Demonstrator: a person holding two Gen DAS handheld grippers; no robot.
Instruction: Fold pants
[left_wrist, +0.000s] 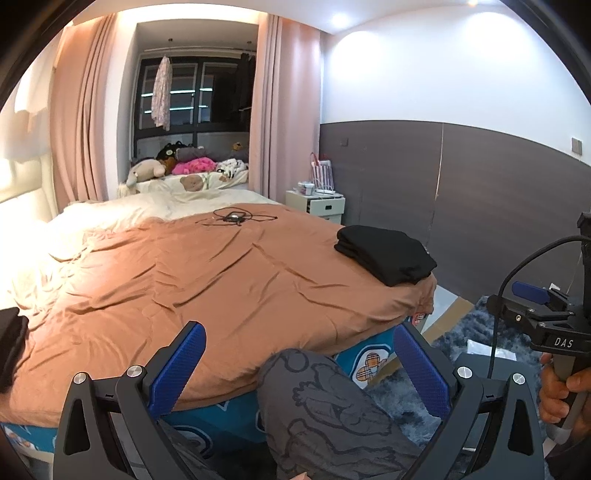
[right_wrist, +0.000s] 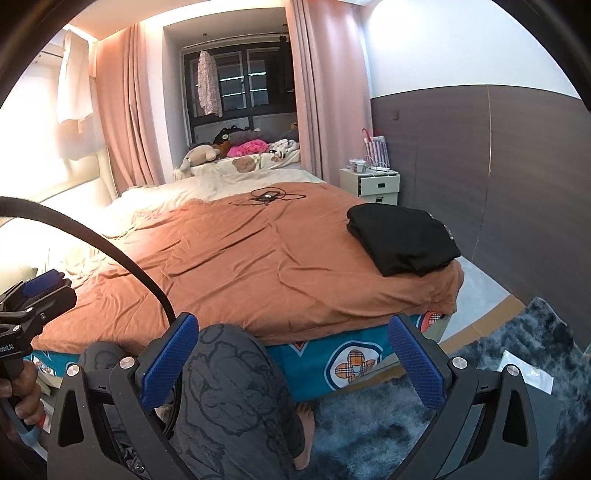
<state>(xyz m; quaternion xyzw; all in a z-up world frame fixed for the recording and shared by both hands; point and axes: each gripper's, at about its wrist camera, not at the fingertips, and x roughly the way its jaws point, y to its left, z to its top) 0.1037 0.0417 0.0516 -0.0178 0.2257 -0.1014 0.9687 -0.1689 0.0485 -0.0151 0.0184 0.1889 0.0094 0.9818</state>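
While both tongs hung low at the foot of the bed (left_wrist: 221, 280), neither one touched any cloth. The left tongs (left_wrist: 301, 365) stood with their blue pads spread wide and nothing between them but the person's knee (left_wrist: 314, 398) in grey printed trousers, seen behind. The right tongs (right_wrist: 297, 360) were likewise spread apart and empty, held just beside the left ones; each could be seen at the edge of the other's view, gripped by a hand (left_wrist: 561, 391).

The folded black pants (left_wrist: 386, 254) lay on the orange bedspread (right_wrist: 240, 258) at the bed's near right corner, well apart from both tongs, ahead of them and to the right. They sat as a neat stack, close to the edge of the mattress. A second dark garment (left_wrist: 11, 343) showed at the left edge of the left wrist view, also on the bed; what it was could not be told. A small device with cables (right_wrist: 267, 195) lay farther up the bedspread.
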